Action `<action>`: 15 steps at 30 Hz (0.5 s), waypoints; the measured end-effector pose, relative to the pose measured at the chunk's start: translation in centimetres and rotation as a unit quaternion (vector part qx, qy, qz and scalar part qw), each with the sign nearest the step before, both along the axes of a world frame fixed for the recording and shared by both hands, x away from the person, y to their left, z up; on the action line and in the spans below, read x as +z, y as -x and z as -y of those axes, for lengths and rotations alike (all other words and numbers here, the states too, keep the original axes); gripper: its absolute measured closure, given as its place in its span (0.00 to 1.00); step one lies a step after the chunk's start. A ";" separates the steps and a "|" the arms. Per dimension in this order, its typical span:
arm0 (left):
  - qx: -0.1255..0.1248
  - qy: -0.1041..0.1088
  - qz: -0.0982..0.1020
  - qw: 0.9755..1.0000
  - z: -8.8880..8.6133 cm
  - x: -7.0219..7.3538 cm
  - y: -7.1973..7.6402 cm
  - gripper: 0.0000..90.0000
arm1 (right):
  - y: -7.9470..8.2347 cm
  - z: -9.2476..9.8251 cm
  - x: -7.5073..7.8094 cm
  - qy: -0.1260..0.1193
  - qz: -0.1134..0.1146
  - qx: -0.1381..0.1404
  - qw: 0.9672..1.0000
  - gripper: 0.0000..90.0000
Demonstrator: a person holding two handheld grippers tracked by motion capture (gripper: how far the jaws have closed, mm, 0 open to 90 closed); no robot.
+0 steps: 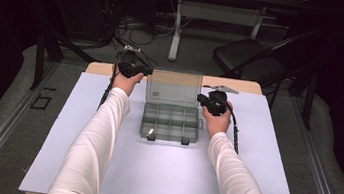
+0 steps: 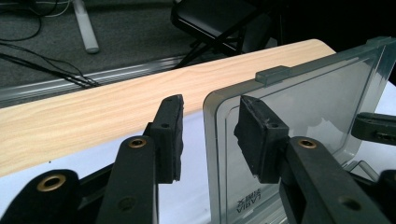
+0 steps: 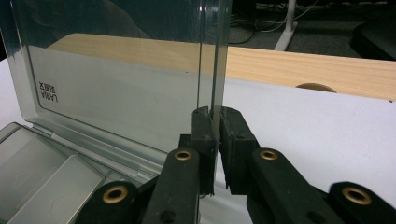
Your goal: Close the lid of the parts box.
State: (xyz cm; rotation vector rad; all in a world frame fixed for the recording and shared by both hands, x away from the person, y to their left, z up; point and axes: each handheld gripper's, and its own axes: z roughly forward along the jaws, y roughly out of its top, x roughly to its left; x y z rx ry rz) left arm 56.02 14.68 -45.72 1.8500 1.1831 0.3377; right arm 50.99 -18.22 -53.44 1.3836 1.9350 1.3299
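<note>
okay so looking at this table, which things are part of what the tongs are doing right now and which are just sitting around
Part of the job:
- clear organiser box, with its lid standing open
- right tongs, clamped on one lid edge
- left tongs, pads either side of the other lid edge, not pressing

Just lying about:
- folding chair behind the table
- floor cables
- wooden table edge

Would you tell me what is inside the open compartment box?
The compartment box holds one small pale item in its front-left compartment; the other compartments look bare, though the grey walls may hide small parts.
</note>
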 end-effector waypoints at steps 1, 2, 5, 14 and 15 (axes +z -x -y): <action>-0.003 -0.002 0.001 1.000 0.0 0.0 0.0 0.70 | 0.0 0.0 0.0 0.002 0.002 0.002 1.000 0.95; -0.004 0.000 0.002 1.000 0.1 0.0 0.0 0.71 | 0.0 0.0 0.0 0.002 0.002 0.002 1.000 0.95; -0.011 -0.004 0.007 1.000 0.3 0.0 0.1 0.76 | 0.0 0.0 0.0 0.001 0.001 0.000 1.000 0.95; -0.011 -0.020 0.013 1.000 0.2 0.2 0.2 0.88 | 0.0 0.1 -0.1 0.000 0.001 0.002 1.000 0.95; -0.011 -0.024 0.015 1.000 0.2 0.2 0.2 0.89 | 0.0 0.1 -0.1 0.000 0.002 0.002 1.000 0.95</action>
